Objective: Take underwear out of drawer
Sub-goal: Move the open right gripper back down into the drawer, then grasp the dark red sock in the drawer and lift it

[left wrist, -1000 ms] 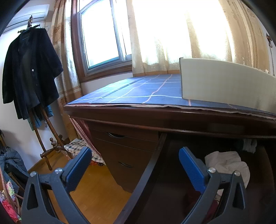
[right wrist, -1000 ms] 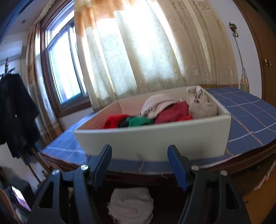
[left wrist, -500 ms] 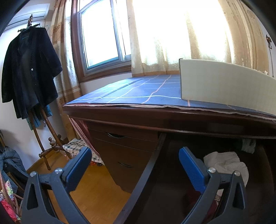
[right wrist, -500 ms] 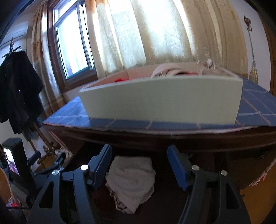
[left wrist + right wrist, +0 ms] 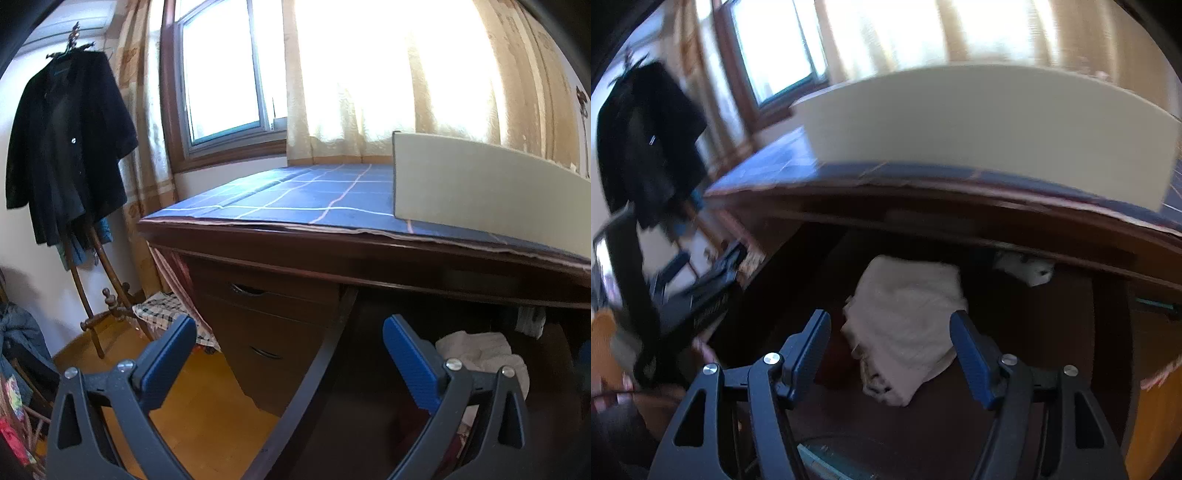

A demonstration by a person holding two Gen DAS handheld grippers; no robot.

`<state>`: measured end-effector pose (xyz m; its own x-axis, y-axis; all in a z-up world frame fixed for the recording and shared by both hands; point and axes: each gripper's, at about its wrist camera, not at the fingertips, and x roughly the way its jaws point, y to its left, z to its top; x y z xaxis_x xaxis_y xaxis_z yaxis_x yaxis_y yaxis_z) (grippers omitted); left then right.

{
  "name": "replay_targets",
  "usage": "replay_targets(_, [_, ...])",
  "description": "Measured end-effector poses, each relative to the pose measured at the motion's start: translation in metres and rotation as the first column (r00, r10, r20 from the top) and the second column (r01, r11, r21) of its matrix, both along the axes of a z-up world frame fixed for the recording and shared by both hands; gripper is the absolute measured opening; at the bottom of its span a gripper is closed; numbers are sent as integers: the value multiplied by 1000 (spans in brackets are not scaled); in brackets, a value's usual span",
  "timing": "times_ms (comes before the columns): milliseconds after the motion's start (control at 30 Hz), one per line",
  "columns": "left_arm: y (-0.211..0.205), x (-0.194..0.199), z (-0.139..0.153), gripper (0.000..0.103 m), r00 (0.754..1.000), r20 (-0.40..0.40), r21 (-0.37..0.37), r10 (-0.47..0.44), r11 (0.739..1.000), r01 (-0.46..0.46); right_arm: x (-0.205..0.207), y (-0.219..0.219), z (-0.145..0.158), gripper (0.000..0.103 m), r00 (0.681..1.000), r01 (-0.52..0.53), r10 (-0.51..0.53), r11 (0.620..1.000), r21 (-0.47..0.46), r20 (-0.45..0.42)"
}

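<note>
Underwear (image 5: 905,325) lies in the open drawer (image 5: 1071,332), beyond the empty, spread right tool (image 5: 890,343).

Dark wooden worktop (image 5: 258,243) by the window, its top covered with a blue checked cloth (image 5: 303,199). A white box (image 5: 990,140) stands on the cloth near the front edge. Below the worktop an open drawer (image 5: 1071,332) holds a folded white cloth (image 5: 905,325) on its floor and a smaller pale item (image 5: 1030,267) at the back.
</note>
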<state>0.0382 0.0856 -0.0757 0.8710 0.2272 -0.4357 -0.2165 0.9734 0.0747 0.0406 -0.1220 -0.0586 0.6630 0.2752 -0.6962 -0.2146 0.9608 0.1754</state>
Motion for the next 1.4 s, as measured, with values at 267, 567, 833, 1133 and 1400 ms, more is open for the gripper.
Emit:
replay_targets(267, [6,3,-1,103,1000,3,-32,16,999,-16,7,40,-20,69,972,-211,205,977,-41,-117])
replay_targets(567, [18,7,-2,103,999,-8,-103,47,994,-48,45,59,-37,69,909,-324,314,946,7,-274])
replay_targets(833, [14,7,-2,103,999,-3,-89,47,995,-47,64,84,-58,69,852,-393,378,919,34,-362])
replay_targets(1133, [17,5,-2,103,999,-2,-108,54,993,-53,92,97,-88,69,784,-405,380,912,60,-491])
replay_targets(1400, [15,6,-2,103,999,-8,-96,44,994,-45,107,90,-115,53,684,-364,423,904,225,-594])
